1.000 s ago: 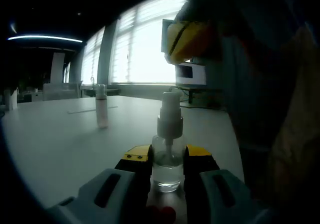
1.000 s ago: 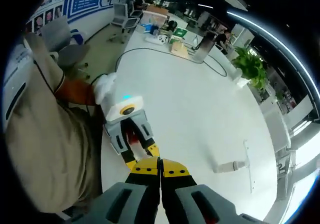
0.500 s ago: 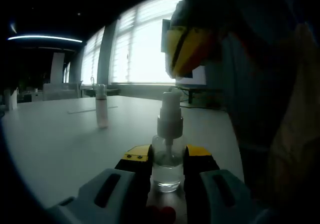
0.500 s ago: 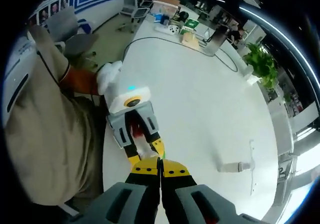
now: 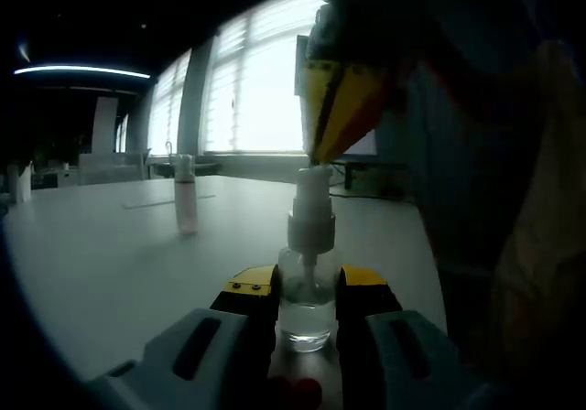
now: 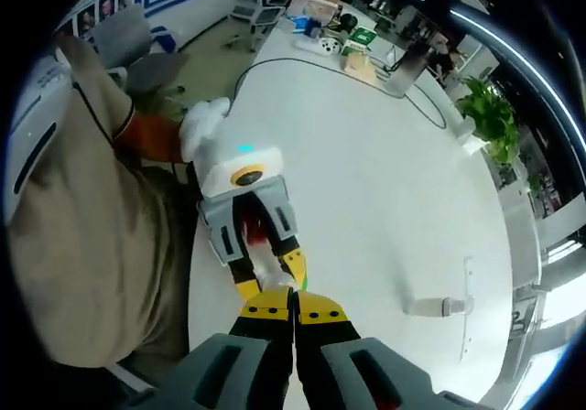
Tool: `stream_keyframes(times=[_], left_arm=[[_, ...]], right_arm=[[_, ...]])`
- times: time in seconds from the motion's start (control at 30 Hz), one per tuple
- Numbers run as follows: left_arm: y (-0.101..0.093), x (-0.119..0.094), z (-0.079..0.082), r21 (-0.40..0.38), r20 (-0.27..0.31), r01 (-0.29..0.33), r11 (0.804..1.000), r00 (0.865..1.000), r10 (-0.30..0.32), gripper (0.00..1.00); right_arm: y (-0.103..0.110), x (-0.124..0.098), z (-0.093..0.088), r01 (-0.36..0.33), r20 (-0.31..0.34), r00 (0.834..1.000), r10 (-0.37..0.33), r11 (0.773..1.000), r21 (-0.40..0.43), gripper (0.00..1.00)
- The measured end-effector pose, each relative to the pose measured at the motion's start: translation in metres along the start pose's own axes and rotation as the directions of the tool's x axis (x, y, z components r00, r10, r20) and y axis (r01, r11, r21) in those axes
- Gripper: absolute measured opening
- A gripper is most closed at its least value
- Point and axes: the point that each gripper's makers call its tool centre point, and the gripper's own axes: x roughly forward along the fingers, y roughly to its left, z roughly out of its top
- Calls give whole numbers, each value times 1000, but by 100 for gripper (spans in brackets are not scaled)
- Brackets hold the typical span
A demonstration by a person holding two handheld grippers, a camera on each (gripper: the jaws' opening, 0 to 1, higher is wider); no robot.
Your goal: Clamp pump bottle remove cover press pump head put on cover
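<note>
A clear pump bottle [image 5: 307, 311] stands upright on the white table [image 5: 110, 254], and my left gripper [image 5: 307, 280] is shut on its body. The white pump head [image 5: 311, 188] is bare. From above, my right gripper [image 5: 317, 157] comes down with jaws shut and empty, its yellow tips touching the top of the pump head. In the right gripper view my right gripper [image 6: 294, 302] hangs over the left gripper [image 6: 272, 279] and the bottle [image 6: 271, 265]. The clear cover [image 5: 186, 204] stands apart on the table, and appears as the cover [image 6: 430, 307] to the right.
A person's gloved hand [image 6: 203, 126] and sleeve hold the left gripper at the table's near edge. A thin strip [image 6: 468, 291] lies beyond the cover. A cable [image 6: 275, 62], boxes [image 6: 352, 46] and a plant [image 6: 481, 113] sit at the far end.
My right gripper has come down, still shut, from above the bottle until its tips meet the pump head. The left gripper and the bottle have not moved.
</note>
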Motion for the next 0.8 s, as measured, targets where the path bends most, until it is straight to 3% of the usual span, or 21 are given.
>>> stream_keyframes(times=[0.4, 0.8], left_arm=[[-1, 0, 0, 2, 0, 2, 1000, 1000, -2, 16], [0, 0, 0, 1, 0, 5, 1000, 1000, -5, 16]], right_arm=[[1, 1, 0, -17, -20, 1000, 17, 1000, -16, 0], [1, 3, 0, -83, -104, 992, 74, 993, -79, 0]])
